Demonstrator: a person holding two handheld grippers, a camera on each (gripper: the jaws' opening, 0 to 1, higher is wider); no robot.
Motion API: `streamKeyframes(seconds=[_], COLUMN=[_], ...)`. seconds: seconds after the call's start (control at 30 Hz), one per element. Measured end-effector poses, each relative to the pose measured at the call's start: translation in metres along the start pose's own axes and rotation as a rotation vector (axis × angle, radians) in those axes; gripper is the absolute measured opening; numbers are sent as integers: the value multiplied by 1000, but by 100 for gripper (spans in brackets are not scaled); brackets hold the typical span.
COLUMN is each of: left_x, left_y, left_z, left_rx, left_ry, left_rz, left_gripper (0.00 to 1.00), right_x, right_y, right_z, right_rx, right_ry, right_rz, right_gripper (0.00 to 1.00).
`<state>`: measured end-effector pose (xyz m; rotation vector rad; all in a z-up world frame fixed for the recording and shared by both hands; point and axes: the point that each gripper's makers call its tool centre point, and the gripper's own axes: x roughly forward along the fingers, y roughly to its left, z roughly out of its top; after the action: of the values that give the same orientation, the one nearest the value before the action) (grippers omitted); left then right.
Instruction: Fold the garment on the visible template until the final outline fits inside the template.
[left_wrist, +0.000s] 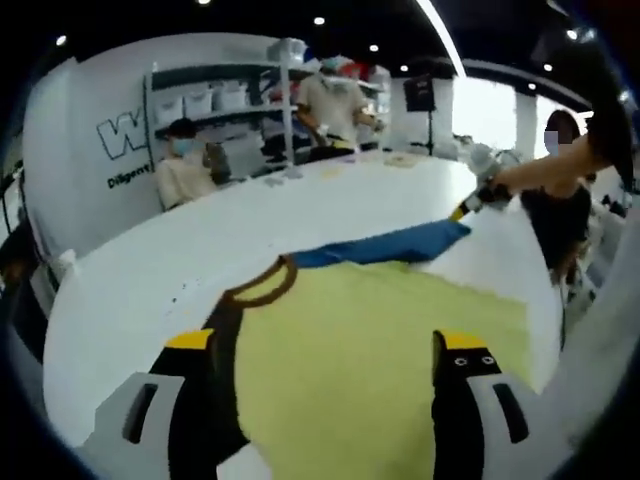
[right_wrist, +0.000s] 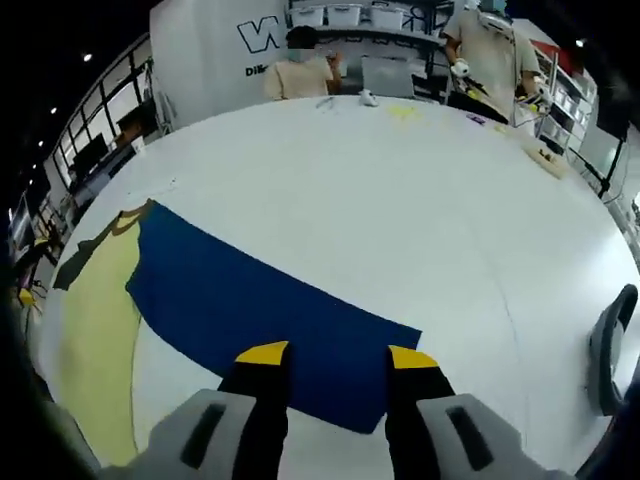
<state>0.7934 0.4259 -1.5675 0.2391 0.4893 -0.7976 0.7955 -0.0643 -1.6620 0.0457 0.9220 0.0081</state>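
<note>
left gripper view: the left hand-held gripper (left_wrist: 335, 350) hangs low over the garment (left_wrist: 370, 340), jaws apart with yellow-green cloth showing between them; whether the tips touch the cloth, cannot tell.
garment, this view: yellow-green body spread flat on the white desk (left_wrist: 150, 270), brown neckband (left_wrist: 262, 288) up-left of the jaws, blue sleeve (left_wrist: 390, 245) running off toward the right.
other gripper, this view: the right hand-held gripper (left_wrist: 478, 200) sits at the sleeve's far tip on a person's outstretched arm; too small to read its jaws here.
template: no clear outline to be made out on the desk, can't place it.
background: people at the desk's far side, shelves (left_wrist: 215, 100) with bins behind.

right gripper view: jaws of the right hand-held gripper (right_wrist: 338, 355) are apart, set just over the near edge of the blue sleeve (right_wrist: 260, 320); nothing visibly pinched.
garment, this view: sleeve lies flat as a long blue band, joining the yellow-green body (right_wrist: 95, 330) at left; bare desk (right_wrist: 420, 200) beyond.

step (judged): looks like lining up to pick the sleeve and fold it across the body.
risk: closing too far off the hem catches no cloth, or bites only one layer.
risk: dragging the sleeve could slide the whole garment, since the left jaws aren't clearly pinning it.
risk: uneven pull leaves a skewed fold that overhangs the target outline.
</note>
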Motion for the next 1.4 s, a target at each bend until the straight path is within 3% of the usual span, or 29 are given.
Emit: streamKeyframes(seconds=[0.1, 0.13, 0.23, 0.3, 0.33, 0.43, 0.5, 0.53, 0.6, 0.67, 0.73, 0.8, 0.97, 1.07, 1.2, 1.27, 1.33, 1.37, 1.4], left_x=[-13, -18, -30, -33, -39, -45, -47, -48, -48, -49, -49, -50, -53, -53, -56, -58, -59, -60, -60], left_y=[-6, -7, -9, -11, -15, -18, -19, -18, -18, -22, -24, -25, -26, -26, -29, -31, -32, -33, -33], left_z=[-14, -20, -35, -37, -41, -44, -47, -50, -52, -49, -49, -51, -51, -53, -54, -54, -55, -56, -57], left_rx=[-26, -44, -81, -87, -98, -108, -121, -131, -143, -153, -159, -166, -190, -211, -213, -219, -216, -216, -217], left_ry=[29, 37, 51, 55, 59, 64, 67, 70, 69, 59, 56, 56, 43, 40, 42, 42, 44, 46, 46], left_rz=[15, 28, 48, 52, 57, 65, 79, 87, 97, 101, 102, 106, 129, 141, 152, 153, 153, 155, 156], left_gripper=[81, 81, 81, 81, 81, 80, 79, 78, 78, 77, 76, 76, 73, 72, 71, 71, 71, 71, 71], right_x=[0, 7, 2, 3, 1, 10, 12, 11, 17, 5, -4, 6, 5, 12, -3, -4, -5, -1, -1], right_y=[-10, -23, -19, -16, -18, -30, -41, -32, -41, -28, -18, -33, -33, -39, -32, -36, -36, -41, -42], right_z=[-13, -16, -26, -31, -28, -26, -27, -25, -24, -26, -26, -24, -23, -16, 6, 25, 32, 51, 54], right_rx=[19, 35, 60, 82, 76, 61, -18, -5, 20, 8, 0, -4, 15, -2, -7, -18, -18, -34, -41], right_ry=[30, 31, 46, 61, 45, 48, 60, 43, 42, 38, 33, 34, 55, 50, -10, -39, -46, -66, -70], right_rz=[-23, -44, -52, -40, -50, -62, -113, -80, -88, -89, -90, -104, -86, -90, -107, -113, -112, -110, -111], right_gripper=[32, 31, 27, 27, 25, 19, 14, 14, 14, 13, 4, 0, 0, 0, 0, 0, 0, 0, 0])
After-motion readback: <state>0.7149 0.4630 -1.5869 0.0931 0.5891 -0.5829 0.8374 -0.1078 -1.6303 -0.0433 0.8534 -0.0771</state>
